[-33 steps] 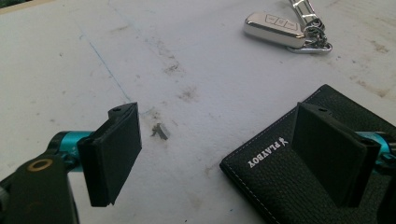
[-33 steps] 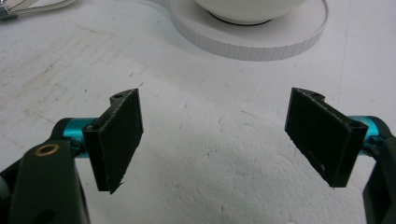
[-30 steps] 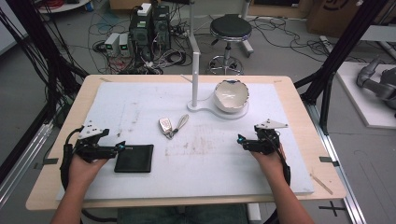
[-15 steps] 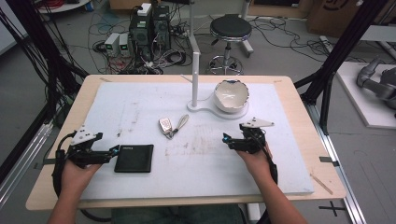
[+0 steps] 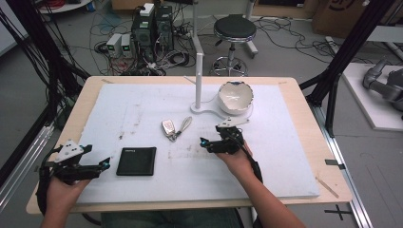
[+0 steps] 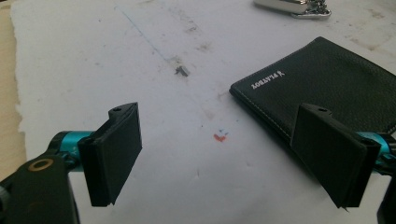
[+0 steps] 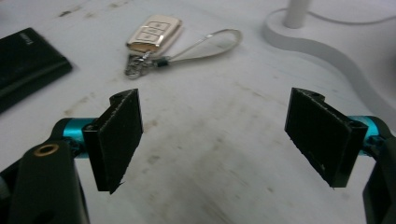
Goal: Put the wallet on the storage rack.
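1. Right gripper jaws wide, empty, aimed at key fob mid-table; near it, not touching.
2. Left gripper wide, empty, just beside black wallet.
3. Nothing grasped yet; pick-up left.
4. Since earlier frame: right gripper has moved left toward fob; left drew back toward table's edge.

Each gripper: flat black rectangular pads on teal bars, brass-ringed black bracket beside the left-hand pad.
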Motion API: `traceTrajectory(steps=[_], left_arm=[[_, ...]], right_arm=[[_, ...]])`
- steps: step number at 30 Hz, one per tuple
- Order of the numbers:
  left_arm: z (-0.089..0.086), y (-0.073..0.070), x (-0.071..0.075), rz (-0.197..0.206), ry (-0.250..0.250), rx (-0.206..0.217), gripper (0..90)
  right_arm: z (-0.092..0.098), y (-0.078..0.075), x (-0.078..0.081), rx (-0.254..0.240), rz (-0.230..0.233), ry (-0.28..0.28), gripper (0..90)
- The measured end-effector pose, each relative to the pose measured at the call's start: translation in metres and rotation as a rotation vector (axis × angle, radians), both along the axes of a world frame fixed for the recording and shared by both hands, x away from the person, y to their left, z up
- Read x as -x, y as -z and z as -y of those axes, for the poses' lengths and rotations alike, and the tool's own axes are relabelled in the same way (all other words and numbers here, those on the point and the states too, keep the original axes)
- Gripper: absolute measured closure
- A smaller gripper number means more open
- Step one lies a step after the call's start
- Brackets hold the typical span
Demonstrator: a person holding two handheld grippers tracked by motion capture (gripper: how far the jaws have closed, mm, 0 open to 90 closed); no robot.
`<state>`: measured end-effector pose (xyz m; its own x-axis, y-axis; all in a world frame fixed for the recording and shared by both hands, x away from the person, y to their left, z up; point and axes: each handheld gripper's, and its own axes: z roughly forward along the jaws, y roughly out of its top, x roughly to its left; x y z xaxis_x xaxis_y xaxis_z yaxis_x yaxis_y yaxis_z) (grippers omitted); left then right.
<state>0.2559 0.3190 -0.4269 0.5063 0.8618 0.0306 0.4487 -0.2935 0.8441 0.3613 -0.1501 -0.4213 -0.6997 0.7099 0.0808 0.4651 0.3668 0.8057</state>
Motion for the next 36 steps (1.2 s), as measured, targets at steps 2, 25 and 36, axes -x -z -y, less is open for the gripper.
traceTrajectory(steps=[2,25,36], left_arm=[[-0.002,0.0,0.004,-0.001,-0.002,-0.003,16.5],[-0.012,0.0,0.033,0.011,-0.036,-0.016,16.5],[-0.015,-0.002,0.036,0.02,-0.039,-0.013,16.5]], right_arm=[[-0.012,-0.001,0.001,0.008,0.006,-0.029,19.3],[-0.134,0.011,0.017,0.037,-0.081,-0.305,19.3],[-0.161,0.029,0.018,0.049,-0.183,-0.305,19.8]])
